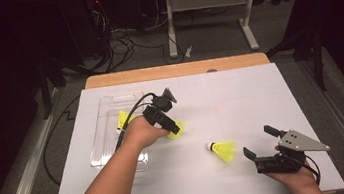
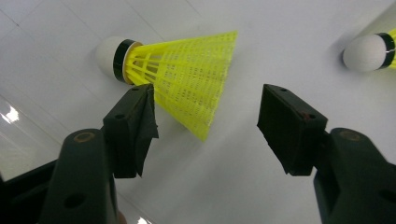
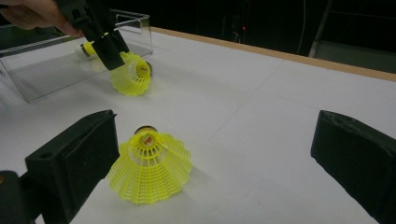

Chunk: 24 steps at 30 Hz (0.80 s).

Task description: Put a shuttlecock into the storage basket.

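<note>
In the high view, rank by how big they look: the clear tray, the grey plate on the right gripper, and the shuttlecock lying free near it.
1. Clear tray, by far the largest.
2. Grey plate.
3. Free shuttlecock, a little smaller than the plate; the plate sits higher, nearer the camera, so that gap is unsure.

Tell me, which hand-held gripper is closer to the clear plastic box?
Left. The left hand-held gripper is just beside the clear plastic box, over a yellow shuttlecock. The right hand-held gripper sits far across the table.

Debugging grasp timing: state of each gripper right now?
Left gripper: jaws open around the shuttlecock by the clear tray, not pressing it.
Right gripper: jaws open, holding nothing; second shuttlecock lies ahead.
</note>
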Each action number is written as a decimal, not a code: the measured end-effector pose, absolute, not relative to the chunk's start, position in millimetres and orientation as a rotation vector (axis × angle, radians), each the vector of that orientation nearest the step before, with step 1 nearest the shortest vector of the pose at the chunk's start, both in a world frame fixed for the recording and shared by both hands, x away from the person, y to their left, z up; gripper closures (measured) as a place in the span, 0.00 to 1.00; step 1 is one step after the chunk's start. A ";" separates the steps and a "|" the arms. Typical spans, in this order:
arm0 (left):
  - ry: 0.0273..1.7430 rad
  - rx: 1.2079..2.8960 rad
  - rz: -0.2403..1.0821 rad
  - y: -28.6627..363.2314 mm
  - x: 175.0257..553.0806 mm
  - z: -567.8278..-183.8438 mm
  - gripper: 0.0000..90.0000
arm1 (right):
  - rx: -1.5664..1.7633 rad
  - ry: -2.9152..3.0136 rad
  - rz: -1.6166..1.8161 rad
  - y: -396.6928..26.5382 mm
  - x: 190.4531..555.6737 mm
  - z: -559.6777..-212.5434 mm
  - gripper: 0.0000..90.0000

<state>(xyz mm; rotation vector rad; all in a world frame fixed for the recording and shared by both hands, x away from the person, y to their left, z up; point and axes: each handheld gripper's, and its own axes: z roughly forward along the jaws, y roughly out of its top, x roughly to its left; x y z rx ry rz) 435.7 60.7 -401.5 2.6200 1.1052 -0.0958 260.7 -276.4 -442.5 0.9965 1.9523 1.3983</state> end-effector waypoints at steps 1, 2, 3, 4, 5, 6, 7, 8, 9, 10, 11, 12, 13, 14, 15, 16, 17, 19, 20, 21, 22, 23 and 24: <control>1.105 2.623 -0.099 60.4 436.1 -402.5 0.44 | 0.994 1.954 1.397 -276.5 260.7 -442.5 0.01; 1.113 2.626 -0.091 59.8 436.2 -402.8 0.45 | 1.000 1.953 1.398 -276.5 260.6 -442.6 0.01; 1.114 2.625 -0.090 59.6 436.3 -403.0 0.46 | 0.999 1.953 1.398 -276.6 260.6 -442.6 0.01; 1.114 2.623 -0.087 59.5 436.4 -403.2 0.47 | 0.999 1.953 1.398 -276.6 260.6 -442.6 0.01; 1.119 2.626 -0.079 59.5 436.6 -403.7 0.49 | 0.999 1.951 1.400 -276.4 260.6 -442.4 0.01; 1.119 2.627 -0.076 59.3 436.7 -404.2 0.51 | 0.998 1.951 1.399 -276.5 260.5 -442.4 0.01; 1.123 2.625 -0.072 58.6 436.5 -405.2 0.52 | 0.998 1.950 1.399 -276.5 260.5 -442.3 0.01; 1.119 2.631 -0.065 58.4 436.5 -405.6 0.53 | 0.999 1.950 1.399 -276.5 260.5 -442.3 0.01; 1.117 2.635 -0.057 57.8 436.3 -406.1 0.54 | 1.000 1.950 1.399 -276.6 260.5 -442.2 0.01; 1.114 2.635 -0.050 57.2 435.9 -406.5 0.55 | 1.001 1.949 1.399 -276.7 260.3 -442.1 0.01; 1.114 2.630 -0.050 56.4 435.6 -406.8 0.57 | 1.000 1.947 1.400 -277.0 260.2 -441.9 0.01; 1.109 2.635 -0.046 56.1 435.6 -406.9 0.58 | 1.004 1.946 1.400 -277.4 259.8 -441.5 0.01; 1.110 2.635 -0.041 56.0 435.6 -407.2 0.59 | 1.004 1.944 1.402 -277.8 259.9 -441.4 0.01; 1.111 2.633 -0.036 56.0 435.6 -407.4 0.61 | 1.004 1.944 1.401 -278.0 259.9 -441.4 0.01; 1.113 2.634 -0.031 55.8 435.6 -407.9 0.62 | 1.005 1.945 1.400 -277.9 260.0 -441.6 0.01; 1.114 2.637 -0.026 55.5 435.4 -408.1 0.63 | 1.005 1.946 1.399 -277.8 260.1 -441.8 0.01; 1.113 2.640 -0.021 55.3 435.4 -408.3 0.64 | 1.005 1.946 1.400 -277.7 260.1 -441.9 0.01; 1.113 2.638 -0.020 55.1 435.9 -408.5 0.65 | 1.003 1.946 1.400 -277.7 259.9 -441.6 0.01; 1.115 2.630 -0.023 55.3 436.3 -408.0 0.65 | 1.003 1.946 1.400 -277.7 259.9 -441.6 0.01; 1.117 2.625 -0.026 55.3 436.6 -408.0 0.65 | 1.003 1.946 1.400 -277.8 259.9 -441.6 0.02; 1.119 2.622 -0.028 55.3 437.0 -408.0 0.65 | 1.003 1.946 1.400 -277.8 260.0 -441.7 0.02; 1.118 2.619 -0.029 55.2 437.0 -407.9 0.64 | 1.004 1.946 1.400 -277.7 260.0 -441.8 0.02; 1.117 2.619 -0.029 55.0 437.0 -407.8 0.62 | 1.005 1.947 1.400 -277.7 260.2 -441.9 0.02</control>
